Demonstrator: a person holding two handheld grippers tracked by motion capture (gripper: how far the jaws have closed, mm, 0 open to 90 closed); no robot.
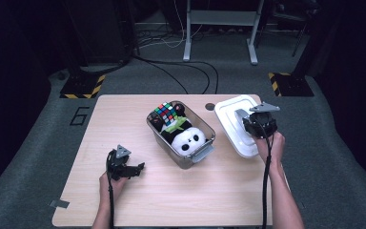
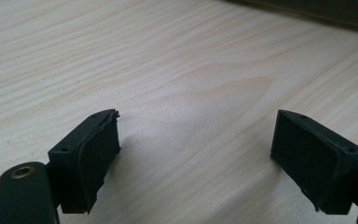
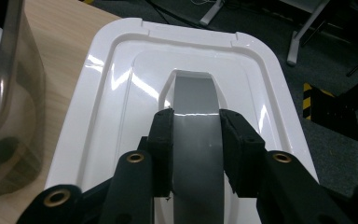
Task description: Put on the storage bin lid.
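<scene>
High view shows the right claw (image 1: 253, 120) pinching the grey handle (image 3: 196, 135) of the white lid (image 1: 232, 110) at the worktop's (image 1: 124, 114) far right edge, so keep it level over the box (image 1: 181, 130), while the left claw (image 1: 132, 169) rests wide apart.

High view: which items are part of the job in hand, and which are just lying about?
In the job:
- white lid, gripped by its grey handle
- right gripper, shut on that handle
- clear bin holding panda plush and puzzle cube

Lying about:
- left gripper, open over bare table
- floor cables
- grey stand legs
</scene>
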